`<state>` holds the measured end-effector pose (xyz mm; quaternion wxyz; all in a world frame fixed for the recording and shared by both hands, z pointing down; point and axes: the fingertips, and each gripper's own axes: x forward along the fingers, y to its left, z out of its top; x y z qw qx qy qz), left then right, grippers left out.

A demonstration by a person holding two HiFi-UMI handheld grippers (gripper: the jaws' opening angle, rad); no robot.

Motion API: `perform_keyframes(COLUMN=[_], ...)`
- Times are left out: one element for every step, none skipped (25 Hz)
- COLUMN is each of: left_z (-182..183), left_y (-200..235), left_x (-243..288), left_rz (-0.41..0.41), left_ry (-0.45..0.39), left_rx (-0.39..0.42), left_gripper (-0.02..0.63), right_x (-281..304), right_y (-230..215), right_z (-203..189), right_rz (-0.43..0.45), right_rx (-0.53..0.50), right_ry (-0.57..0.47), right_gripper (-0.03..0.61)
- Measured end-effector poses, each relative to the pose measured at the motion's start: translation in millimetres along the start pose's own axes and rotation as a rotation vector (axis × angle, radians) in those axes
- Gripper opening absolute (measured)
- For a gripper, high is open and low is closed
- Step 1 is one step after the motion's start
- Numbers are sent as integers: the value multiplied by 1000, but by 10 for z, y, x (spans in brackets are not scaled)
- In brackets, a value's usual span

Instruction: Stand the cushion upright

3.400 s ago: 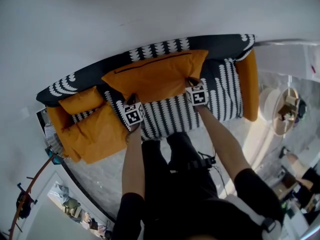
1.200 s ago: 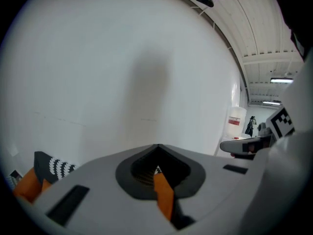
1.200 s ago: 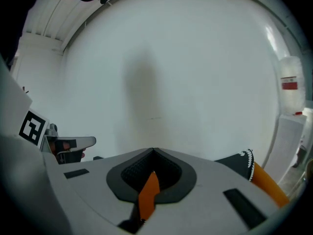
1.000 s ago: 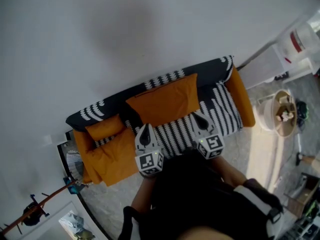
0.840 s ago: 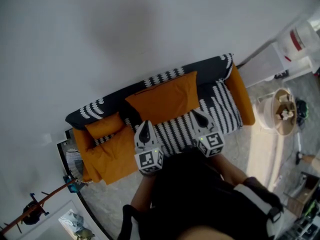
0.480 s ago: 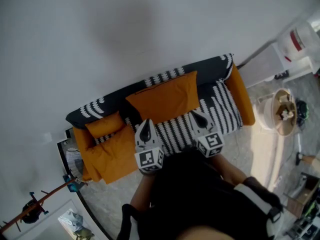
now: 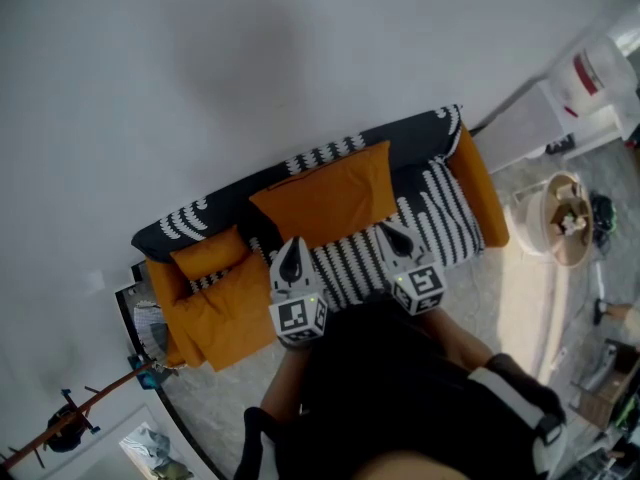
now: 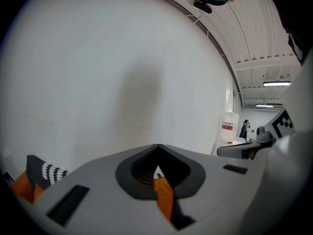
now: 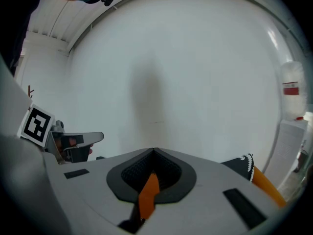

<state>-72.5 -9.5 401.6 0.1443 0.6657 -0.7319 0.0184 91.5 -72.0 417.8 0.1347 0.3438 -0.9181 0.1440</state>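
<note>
The orange cushion stands upright against the backrest of the black-and-white patterned sofa, while the left hand-held gripper and right hand-held gripper hover before the seat, both closed and empty.

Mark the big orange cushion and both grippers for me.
big orange cushion (image 7: pixel 325 193), head view, middle of its front face.
left gripper (image 7: pixel 293 246), head view, tip of its closed jaws.
right gripper (image 7: pixel 386 231), head view, tip of its closed jaws.
</note>
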Motion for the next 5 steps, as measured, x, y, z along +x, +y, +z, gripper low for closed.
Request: perform_keyframes(left_z=[12, 23, 33, 47, 63], left_y=[-3, -8, -17, -28, -40], left_x=[-7, -15, -23, -30, -38], left_rz=[-1, -1, -1, 0, 2], left_ry=[-6, -10, -12, -14, -16], left_rx=[3, 3, -2, -10, -19], left_gripper=[-2, -2, -2, -2, -2], right_x=[-10, -20, -29, -38, -47], right_y=[8, 16, 25, 33, 41], right_z=[5, 13, 19, 21, 22], right_rz=[0, 1, 4, 9, 15], right_rx=[1, 0, -3, -8, -13], right_ry=[-3, -6, -8, -8, -8], right_gripper=[-5, -5, -5, -5, -5])
